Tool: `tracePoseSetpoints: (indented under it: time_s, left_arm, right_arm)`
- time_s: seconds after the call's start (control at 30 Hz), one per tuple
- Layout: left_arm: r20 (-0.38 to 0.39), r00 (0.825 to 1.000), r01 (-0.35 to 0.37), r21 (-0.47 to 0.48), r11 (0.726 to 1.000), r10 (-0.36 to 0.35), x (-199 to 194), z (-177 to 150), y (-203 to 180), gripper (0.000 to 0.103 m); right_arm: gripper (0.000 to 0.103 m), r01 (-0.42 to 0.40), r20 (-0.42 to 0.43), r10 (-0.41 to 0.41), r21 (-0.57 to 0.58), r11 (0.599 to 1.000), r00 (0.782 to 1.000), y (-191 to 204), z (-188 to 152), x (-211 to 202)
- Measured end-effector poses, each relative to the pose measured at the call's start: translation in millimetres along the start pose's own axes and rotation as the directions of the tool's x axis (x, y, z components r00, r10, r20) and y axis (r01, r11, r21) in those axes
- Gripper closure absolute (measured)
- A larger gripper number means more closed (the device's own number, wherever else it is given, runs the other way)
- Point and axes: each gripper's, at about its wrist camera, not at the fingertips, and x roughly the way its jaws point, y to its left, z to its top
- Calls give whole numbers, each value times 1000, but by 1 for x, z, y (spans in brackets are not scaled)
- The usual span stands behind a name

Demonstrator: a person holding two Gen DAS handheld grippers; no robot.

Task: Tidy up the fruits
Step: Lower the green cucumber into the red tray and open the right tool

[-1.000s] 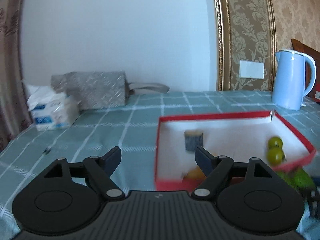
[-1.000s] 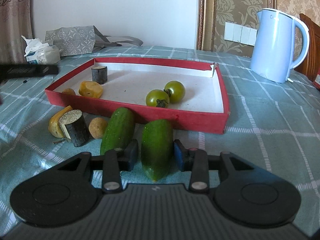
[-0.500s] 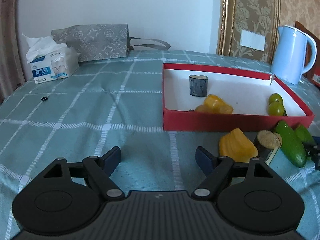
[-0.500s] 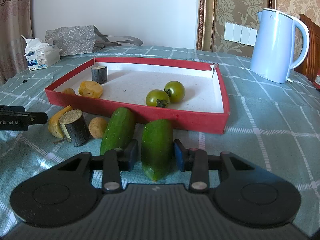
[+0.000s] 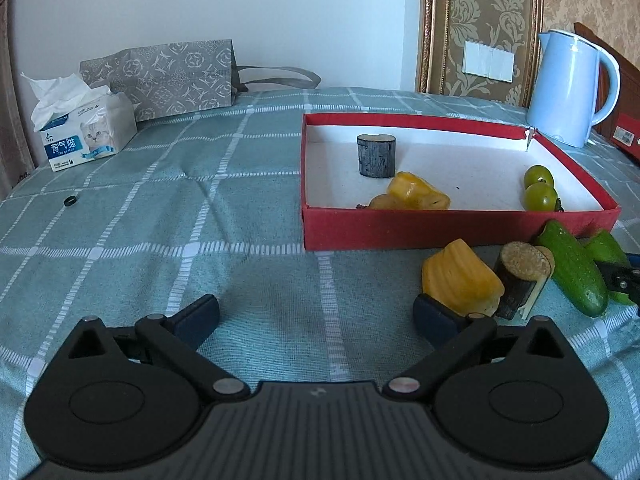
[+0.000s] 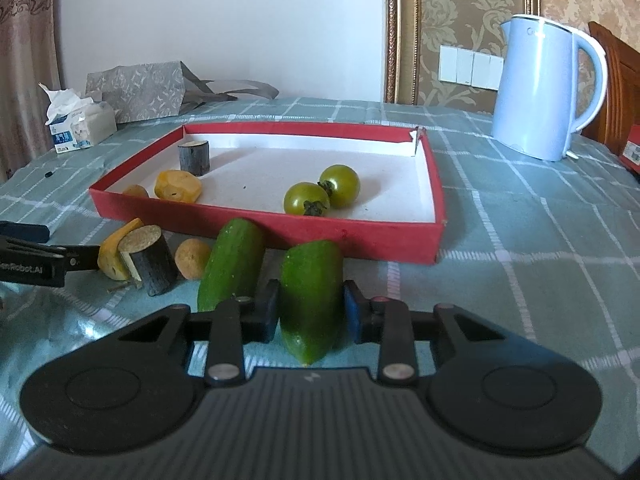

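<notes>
A red tray (image 5: 400, 236) (image 6: 352, 240) holds two green tomatoes (image 6: 320, 196), a yellow fruit piece (image 6: 178, 191) and a dark cylinder (image 5: 376, 155). In front of it lie a yellow fruit piece (image 5: 460, 280), a dark sugarcane piece (image 6: 150, 258), a small round fruit (image 6: 193, 253) and a whole cucumber (image 6: 232, 262). My right gripper (image 6: 310, 312) is shut on a cucumber half (image 6: 312, 292) resting on the cloth. My left gripper (image 5: 316, 312) is open and empty, its right finger just in front of the yellow piece.
A blue kettle (image 6: 548, 88) stands at the back right. A tissue box (image 5: 86, 136) and a grey paper bag (image 5: 168, 76) sit at the back left. A small black ring (image 5: 71, 201) lies on the checked green tablecloth (image 5: 160, 220).
My left gripper has come down and forward toward the yellow piece outside the tray. My right gripper stays shut on the cucumber half, unmoved.
</notes>
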Motion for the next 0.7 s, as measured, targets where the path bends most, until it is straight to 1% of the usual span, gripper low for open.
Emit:
tracePoseSetpoints:
  time_s: [0.17, 0.33, 0.5, 0.7]
  left_arm:
    - [0, 1000, 0, 0, 1000, 0, 0, 0, 0, 0]
    - [0, 1000, 0, 1, 1000, 0, 0, 0, 0, 0]
    - [0, 1000, 0, 1, 1000, 0, 0, 0, 0, 0]
    - [0, 1000, 0, 1, 1000, 0, 0, 0, 0, 0]
  right_arm:
    - [72, 5, 35, -5, -6, 1000, 999, -5, 5, -18]
    - [72, 42, 96, -38, -39, 998, 995, -8, 31, -20]
    - [72, 61, 122, -51, -82, 995, 991, -3, 61, 2]
    - [72, 52, 94, -39, -143, 988, 995, 15, 85, 47]
